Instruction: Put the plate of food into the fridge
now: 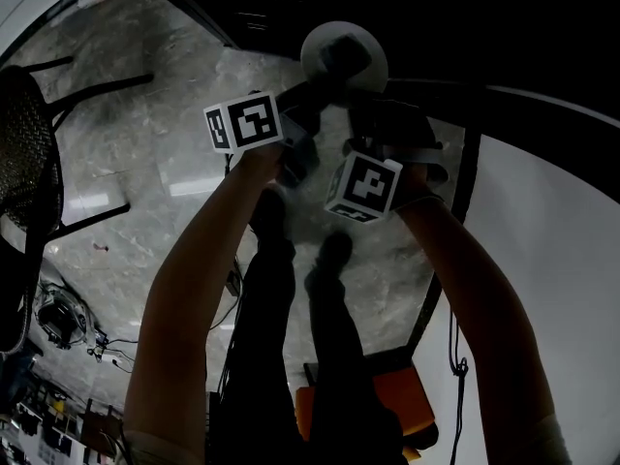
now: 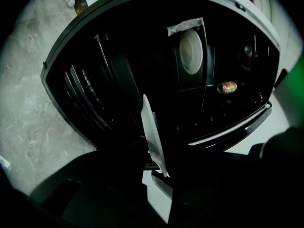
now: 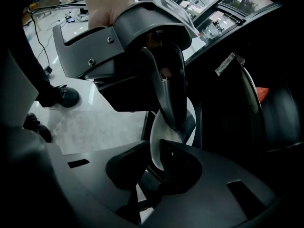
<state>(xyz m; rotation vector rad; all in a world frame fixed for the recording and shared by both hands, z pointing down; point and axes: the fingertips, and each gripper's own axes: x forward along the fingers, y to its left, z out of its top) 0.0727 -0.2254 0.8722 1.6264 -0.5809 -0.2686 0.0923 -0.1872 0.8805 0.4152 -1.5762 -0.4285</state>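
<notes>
At the far middle of the scene, above the marbled floor (image 1: 145,163), the white plate (image 1: 344,56) hangs just before the dark open fridge (image 2: 76,80), held by 2 tools at once. The left hand-held gripper (image 2: 156,167) is clamped on the plate's near rim, so the plate shows edge-on between its jaws, while the right hand-held gripper (image 3: 159,158) is closed on the rim just to the right of it. Farther inside the fridge are 1 round white dish (image 2: 191,51) and, to its right, 1 can (image 2: 227,87).
</notes>
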